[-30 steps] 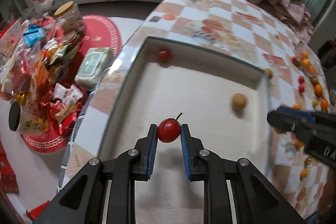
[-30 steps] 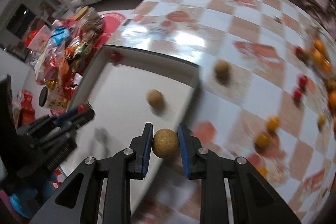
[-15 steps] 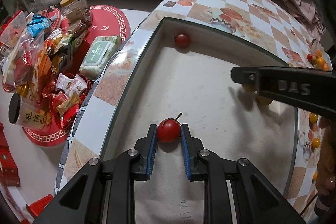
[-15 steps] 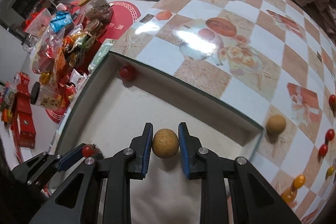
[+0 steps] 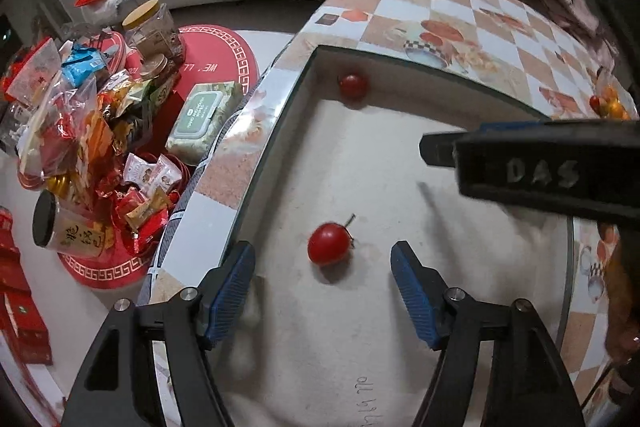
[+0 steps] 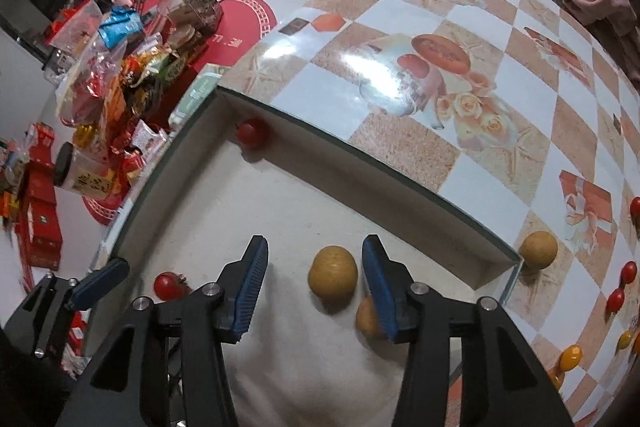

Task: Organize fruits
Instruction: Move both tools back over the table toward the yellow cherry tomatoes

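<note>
A shallow white tray (image 5: 400, 107) (image 6: 320, 163) sits on the checkered table. My left gripper (image 5: 323, 279) is open; a red cherry tomato (image 5: 329, 243) with a stem lies on the tray floor between its fingers, free. A second tomato (image 5: 353, 86) (image 6: 251, 133) rests in the tray's far corner. My right gripper (image 6: 315, 287) is open over a tan round fruit (image 6: 333, 274) lying in the tray. Another tan fruit (image 6: 366, 317) is partly hidden behind its right finger. The right gripper also shows in the left wrist view (image 5: 520, 163).
One tan fruit (image 6: 538, 250) lies on the table just outside the tray's corner. Small red and orange fruits (image 6: 618, 291) are scattered at the table's right. Snack bags and jars (image 5: 80, 131) crowd the floor left of the table. A sofa stands beyond.
Both grippers have opened. The left one let go of the red tomato and the right one let go of the tan fruit; both fruits now rest on the tray floor.
</note>
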The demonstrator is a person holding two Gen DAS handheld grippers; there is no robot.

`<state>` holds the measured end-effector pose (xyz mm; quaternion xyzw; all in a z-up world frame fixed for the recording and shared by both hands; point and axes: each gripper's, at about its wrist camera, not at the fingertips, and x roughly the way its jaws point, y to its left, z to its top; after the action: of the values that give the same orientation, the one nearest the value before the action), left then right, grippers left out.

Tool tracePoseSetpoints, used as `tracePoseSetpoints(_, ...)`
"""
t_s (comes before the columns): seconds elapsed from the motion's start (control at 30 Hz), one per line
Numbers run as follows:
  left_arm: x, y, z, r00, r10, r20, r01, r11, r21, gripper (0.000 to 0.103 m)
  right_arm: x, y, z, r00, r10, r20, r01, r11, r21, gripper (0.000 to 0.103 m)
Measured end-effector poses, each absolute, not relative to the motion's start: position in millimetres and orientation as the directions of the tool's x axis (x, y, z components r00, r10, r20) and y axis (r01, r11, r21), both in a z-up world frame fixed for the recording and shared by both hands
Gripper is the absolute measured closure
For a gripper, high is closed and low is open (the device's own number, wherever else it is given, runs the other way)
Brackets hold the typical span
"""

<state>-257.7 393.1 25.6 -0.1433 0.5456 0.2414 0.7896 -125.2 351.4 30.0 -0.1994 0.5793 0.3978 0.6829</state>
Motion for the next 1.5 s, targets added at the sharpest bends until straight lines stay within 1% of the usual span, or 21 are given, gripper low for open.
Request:
tracePoseSetpoints(0.03, -257.7, 393.2, 26.1, 0.287, 0.222, -0.932, -0.537, 0.843, 0.036, 0.031, -124.3, 349.8, 33.5, 0.013, 0.323, -0.946, -0.77, 0.607, 0.196, 0.034)
tracePoseSetpoints(0.07, -258.0, 392.9, 28.0, 0.287, 0.22, -0.932, -0.538, 0.842, 0.034, 0.031, -123.6, 347.8, 37.1, 0.014, 0.335, -0.942, -0.766, 0.61, 0.205, 0.03)
tracePoseSetpoints(0.1, -258.0, 392.8, 29.0, 0.288, 0.219, -0.932, -0.537, 0.843, 0.032, 0.031, -122.5, 344.9, 41.5, 0.016, 0.349, -0.937, -0.76, 0.613, 0.216, 0.022)
tracePoseSetpoints(0.27, -252.2, 380.6, 36.9, 0.292, 0.217, -0.932, -0.509, 0.86, 0.04, 0.031, -115.3, 326.2, 62.0, 0.04, 0.391, -0.919, -0.718, 0.652, 0.246, 0.021)
tracePoseSetpoints(0.33, -248.5, 372.4, 40.4, 0.296, 0.216, -0.93, -0.491, 0.87, 0.046, 0.031, -110.8, 311.5, 70.9, 0.059, 0.403, -0.913, -0.691, 0.677, 0.253, 0.015)
tracePoseSetpoints(0.37, -246.2, 367.1, 42.9, 0.302, 0.214, -0.929, -0.48, 0.876, 0.046, 0.031, -108.8, 304.8, 73.9, 0.067, 0.406, -0.912, -0.682, 0.685, 0.255, 0.014)
tracePoseSetpoints(0.63, -221.8, 326.2, 62.1, 0.346, 0.185, -0.92, -0.394, 0.918, 0.036, 0.031, -91.3, 221.9, 88.9, 0.149, 0.386, -0.911, -0.564, 0.79, 0.242, 0.013)
tracePoseSetpoints(0.97, -176.4, 263.2, 79.3, 0.396, 0.106, -0.912, -0.259, 0.966, -0.001, 0.031, -92.2, 89.7, 76.2, 0.196, 0.269, -0.943, -0.344, 0.919, 0.191, 0.013)
tracePoseSetpoints(1.27, -136.2, 210.0, 55.7, 0.345, 0.005, -0.939, -0.171, 0.984, -0.058, 0.031, -109.6, 25.2, 50.0, 0.159, 0.19, -0.969, -0.251, 0.957, 0.147, 0.013)
tracePoseSetpoints(1.5, -116.8, 189.3, 33.3, 0.304, -0.002, -0.953, -0.145, 0.988, -0.049, 0.031, -120.0, 14.1, 40.2, 0.145, 0.163, -0.976, -0.258, 0.958, 0.121, 0.013)
